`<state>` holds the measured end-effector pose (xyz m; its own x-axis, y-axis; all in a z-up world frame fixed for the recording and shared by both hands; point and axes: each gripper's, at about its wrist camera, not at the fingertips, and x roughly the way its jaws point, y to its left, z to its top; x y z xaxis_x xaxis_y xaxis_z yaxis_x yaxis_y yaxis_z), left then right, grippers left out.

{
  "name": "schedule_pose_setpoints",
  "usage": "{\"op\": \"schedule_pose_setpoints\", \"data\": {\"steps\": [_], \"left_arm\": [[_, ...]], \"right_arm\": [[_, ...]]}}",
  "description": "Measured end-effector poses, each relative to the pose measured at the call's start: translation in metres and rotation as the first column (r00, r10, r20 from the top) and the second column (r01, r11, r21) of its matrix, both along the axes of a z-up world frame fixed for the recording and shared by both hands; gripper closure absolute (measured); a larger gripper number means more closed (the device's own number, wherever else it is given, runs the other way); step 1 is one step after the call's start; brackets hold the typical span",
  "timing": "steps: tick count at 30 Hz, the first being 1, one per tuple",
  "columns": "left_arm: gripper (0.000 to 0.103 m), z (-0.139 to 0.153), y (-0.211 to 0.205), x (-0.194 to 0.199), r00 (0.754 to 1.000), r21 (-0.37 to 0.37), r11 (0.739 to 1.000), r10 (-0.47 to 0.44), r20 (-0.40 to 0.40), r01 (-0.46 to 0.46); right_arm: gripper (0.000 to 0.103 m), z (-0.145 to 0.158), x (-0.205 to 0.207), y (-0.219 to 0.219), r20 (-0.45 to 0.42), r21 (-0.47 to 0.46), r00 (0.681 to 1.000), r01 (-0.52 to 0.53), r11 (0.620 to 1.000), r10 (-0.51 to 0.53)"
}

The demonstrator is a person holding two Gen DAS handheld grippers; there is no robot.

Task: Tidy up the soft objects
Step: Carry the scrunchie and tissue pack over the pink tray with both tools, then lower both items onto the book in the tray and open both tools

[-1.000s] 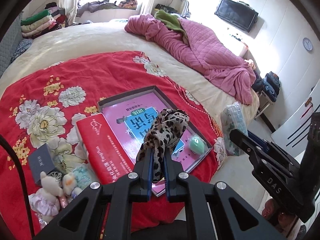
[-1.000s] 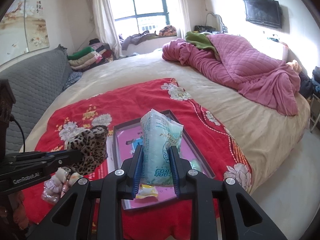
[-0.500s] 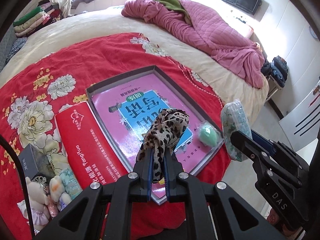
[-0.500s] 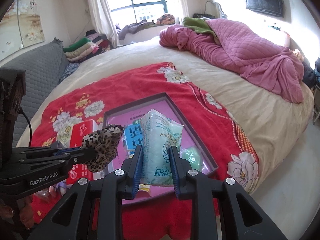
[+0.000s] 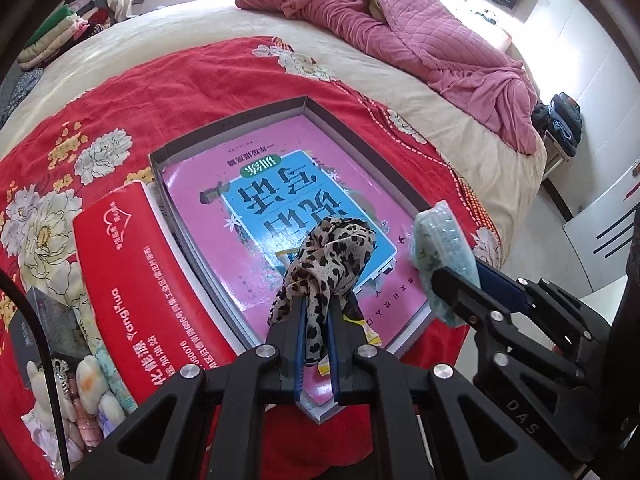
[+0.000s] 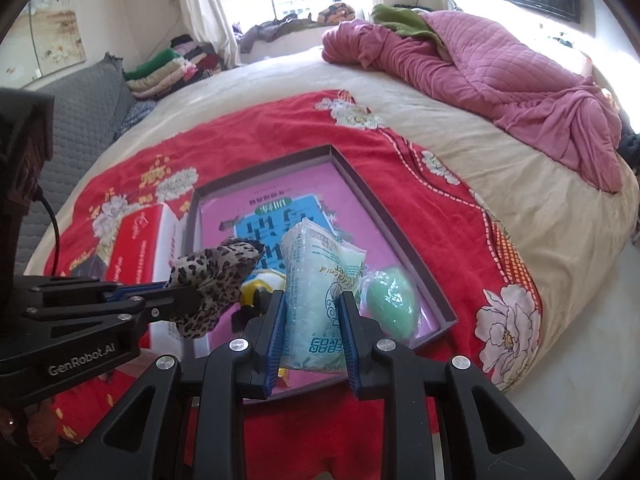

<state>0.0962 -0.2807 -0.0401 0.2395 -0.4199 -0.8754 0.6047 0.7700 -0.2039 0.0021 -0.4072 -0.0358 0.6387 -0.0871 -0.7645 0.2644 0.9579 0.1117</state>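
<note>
My left gripper (image 5: pixel 316 332) has its jaws drawn narrow on a bunched leopard-print fabric scarf (image 5: pixel 328 256), which stands up out of the blue pads and hangs above the near part of a shallow grey cardboard box tray (image 5: pixel 224 130) lying on the red floral bedspread (image 5: pixel 168 80). My right gripper (image 6: pixel 312 336) has its jaws clamped on a pale green-and-white plastic-wrapped soft pack (image 6: pixel 316 288), held upright over the near right part of the same tray; in the left wrist view that pack (image 5: pixel 440 256) shows just right of the scarf, over the tray's right wall. Inside the tray lies a pink book with a blue panel of Chinese characters (image 5: pixel 280 216), covering most of the floor. On the book, near the tray's near right corner, I see a mint-green egg-shaped soft object (image 6: pixel 390 298) lying just right of the pack. Between the two grippers a yellow and white item (image 6: pixel 262 284) shows on the book, mostly hidden, so I cannot tell what it is. Touching the tray's left wall is a red rectangular box with white lettering (image 5: pixel 136 280). Left of it, at the near left, sits a dark grey box (image 5: pixel 52 320) and a cluster of small pastel plush toys (image 5: pixel 80 396). Far right on the bed a crumpled pink quilted blanket (image 5: pixel 420 36) is heaped.
</note>
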Motion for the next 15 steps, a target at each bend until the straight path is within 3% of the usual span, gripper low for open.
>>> {"op": "schedule_pose_setpoints", "data": {"steps": [15], "left_arm": [[0.093,-0.017,-0.003,0.006,1.000,0.022,1.000,-0.005,-0.031,0.005]], "right_arm": [[0.074,-0.043,0.022,0.003,-0.106,-0.043,0.994,-0.024,0.999,0.019]]}}
